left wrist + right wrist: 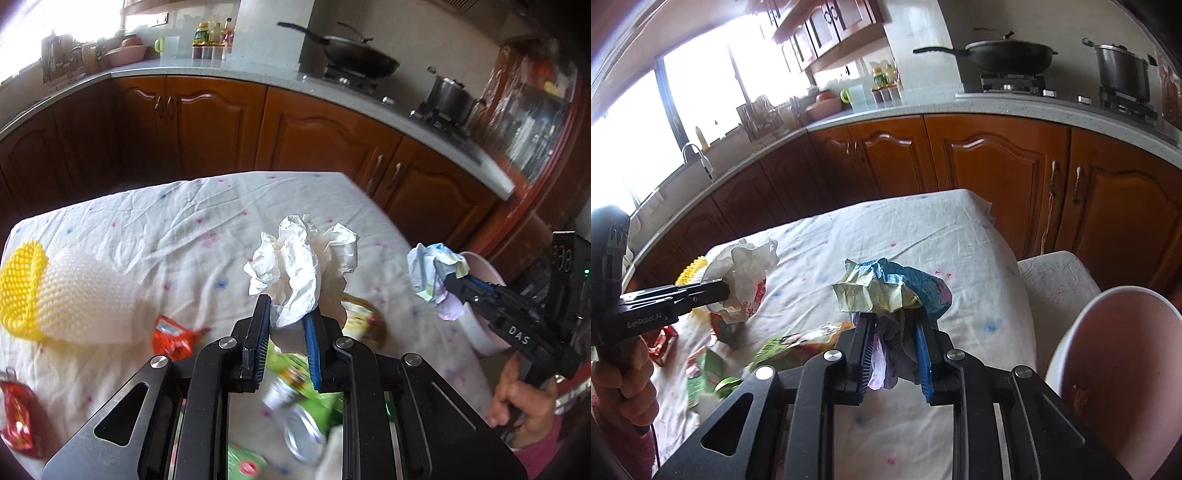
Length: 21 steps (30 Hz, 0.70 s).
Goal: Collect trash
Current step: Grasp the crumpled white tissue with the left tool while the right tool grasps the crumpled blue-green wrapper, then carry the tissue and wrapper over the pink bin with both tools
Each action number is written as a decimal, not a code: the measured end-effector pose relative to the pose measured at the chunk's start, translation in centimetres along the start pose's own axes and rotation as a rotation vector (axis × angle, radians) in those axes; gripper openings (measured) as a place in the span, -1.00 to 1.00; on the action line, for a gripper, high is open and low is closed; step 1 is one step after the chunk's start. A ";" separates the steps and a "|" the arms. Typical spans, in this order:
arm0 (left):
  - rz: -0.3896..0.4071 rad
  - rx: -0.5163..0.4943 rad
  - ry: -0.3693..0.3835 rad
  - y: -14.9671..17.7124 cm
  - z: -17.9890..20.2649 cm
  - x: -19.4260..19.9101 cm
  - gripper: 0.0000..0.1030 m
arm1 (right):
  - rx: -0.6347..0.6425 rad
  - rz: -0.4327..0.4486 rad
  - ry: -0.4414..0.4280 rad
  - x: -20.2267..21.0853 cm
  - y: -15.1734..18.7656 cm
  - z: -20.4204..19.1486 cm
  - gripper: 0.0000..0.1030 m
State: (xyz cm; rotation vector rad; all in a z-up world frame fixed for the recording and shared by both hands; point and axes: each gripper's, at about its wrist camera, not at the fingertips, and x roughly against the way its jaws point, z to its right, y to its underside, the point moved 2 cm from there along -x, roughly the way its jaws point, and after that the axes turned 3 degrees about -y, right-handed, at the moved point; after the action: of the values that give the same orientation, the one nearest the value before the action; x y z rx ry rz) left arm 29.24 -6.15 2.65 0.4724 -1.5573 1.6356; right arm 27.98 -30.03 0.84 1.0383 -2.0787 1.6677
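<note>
Markings "DAS", "GenRobot.AI"; left tongs (286,314) clamp white tissue (301,264); right tongs (895,332) clamp coloured paper wad (886,291) beside pink bin (1123,354)

A home kitchen: wooden cabinets (993,155), wok (360,61) on stove, sink faucet (696,157).

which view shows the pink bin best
The right wrist view: the pink bin fills the lower right, its open mouth and inside visible. The left wrist view shows only a sliver of its rim and wall behind the right gripper.
</note>
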 end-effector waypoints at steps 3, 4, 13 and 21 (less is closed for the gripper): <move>0.015 -0.006 0.026 0.6 1.1 1.2 -0.69 | -0.011 0.018 -0.008 1.7 0.4 0.0 -0.59; 0.019 -0.009 0.033 0.8 1.5 1.6 -0.69 | -0.013 0.023 -0.008 2.1 0.6 0.1 -0.59; 0.018 -0.058 0.105 2.8 5.7 3.3 -0.69 | -0.061 0.075 0.000 7.2 2.6 1.2 -0.58; 0.001 -0.096 0.164 4.2 9.5 3.4 -0.69 | -0.115 0.108 0.037 10.8 4.5 3.2 -0.58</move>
State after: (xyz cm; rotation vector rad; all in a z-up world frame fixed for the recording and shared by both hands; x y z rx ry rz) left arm 21.53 -13.75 4.04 0.2792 -1.5054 1.5510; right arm 18.02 -36.53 3.25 0.8670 -2.2134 1.5816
